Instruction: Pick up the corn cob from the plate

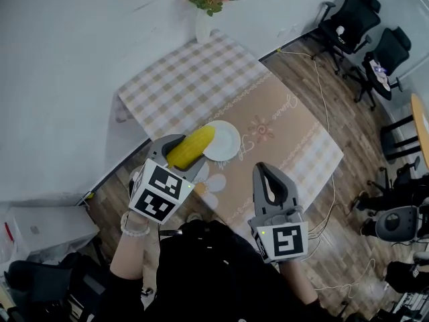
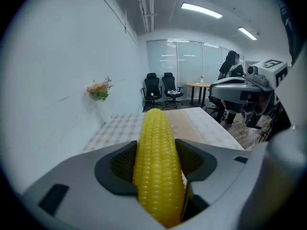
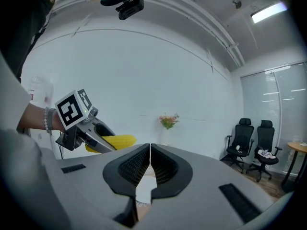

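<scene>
The yellow corn cob (image 1: pixel 192 146) is held in the air, lifted off the white plate (image 1: pixel 226 140) that lies on the table. My left gripper (image 1: pixel 173 151) is shut on the cob, whose tip sticks out past the jaws toward the plate. Seen from the left gripper view, the corn cob (image 2: pixel 157 162) fills the gap between the two dark pads. The right gripper view shows the corn cob (image 3: pixel 115 141) held high at the left. My right gripper (image 1: pixel 271 178) hovers to the right of the plate, shut with nothing in it; its jaws (image 3: pixel 149 163) meet.
The table (image 1: pixel 268 123) has a checked cloth at the far half and a beige runner nearer. A white vase with flowers (image 1: pixel 205 12) stands at its far end. Office chairs (image 1: pixel 348 22) stand at the right on the wood floor, and a cable runs along it.
</scene>
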{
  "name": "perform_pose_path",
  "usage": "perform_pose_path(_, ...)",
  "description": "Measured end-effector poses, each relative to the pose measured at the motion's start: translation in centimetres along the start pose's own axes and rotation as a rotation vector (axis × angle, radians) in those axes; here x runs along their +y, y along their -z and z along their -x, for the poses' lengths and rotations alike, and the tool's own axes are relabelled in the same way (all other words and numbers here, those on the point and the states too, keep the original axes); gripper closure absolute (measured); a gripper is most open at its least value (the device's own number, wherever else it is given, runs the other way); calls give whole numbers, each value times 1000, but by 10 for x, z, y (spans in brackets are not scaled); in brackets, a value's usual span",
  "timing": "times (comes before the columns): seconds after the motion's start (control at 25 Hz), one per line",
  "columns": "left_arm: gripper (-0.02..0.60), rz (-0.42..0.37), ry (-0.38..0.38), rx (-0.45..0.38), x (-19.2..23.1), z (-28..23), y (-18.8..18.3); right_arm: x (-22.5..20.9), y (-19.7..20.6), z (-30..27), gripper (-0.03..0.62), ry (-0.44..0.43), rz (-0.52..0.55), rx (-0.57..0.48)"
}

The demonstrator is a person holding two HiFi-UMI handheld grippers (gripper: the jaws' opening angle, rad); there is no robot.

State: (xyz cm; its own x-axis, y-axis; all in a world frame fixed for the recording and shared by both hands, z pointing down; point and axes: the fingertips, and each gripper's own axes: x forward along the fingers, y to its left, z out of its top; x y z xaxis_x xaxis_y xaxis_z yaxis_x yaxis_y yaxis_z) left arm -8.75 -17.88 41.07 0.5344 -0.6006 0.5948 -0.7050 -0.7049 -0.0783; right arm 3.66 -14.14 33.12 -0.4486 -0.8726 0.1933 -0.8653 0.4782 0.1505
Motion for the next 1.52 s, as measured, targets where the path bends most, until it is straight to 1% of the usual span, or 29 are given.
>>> perform_pose_path(0.12, 324, 9, -21, -15, 7, 4, -8, -5, -3, -11, 551, -10, 5, 0)
perform_pose_path(0.32, 324, 29, -45, -33, 6, 20, -14, -9, -9, -18, 551, -28, 13, -8)
perform_pose_path(0.48, 324, 24, -75, -62, -8, 34, -19, -11, -5, -11, 551, -42, 12, -10)
perform_pose_path(0.64, 323, 16, -103, -70, 4, 46, -19, -4, -7, -22, 551, -58, 10, -4)
perform_pose_path(0.76, 324, 20, -117, -72, -4, 51, -19, -4, -4, -17, 551, -73, 9, -3)
perform_pose_path(1.08, 323, 21, -127, -71, -10, 56, -17, 0, -2, -16, 551, -90, 7, -2)
perform_pose_path(1.28, 324, 15, -129, -74, -5, 58, -18, 5, -5, -20, 551, -97, 15, -3)
perform_pose_path(1.36, 324, 15, -127, -75, -3, 67, -13, 15, -8, -19, 551, -100, 19, -5)
perform_pose_path(1.52, 324, 14, -117, -77, 16, 82, -5, 38, -19, -29, 551, -92, 25, 1)
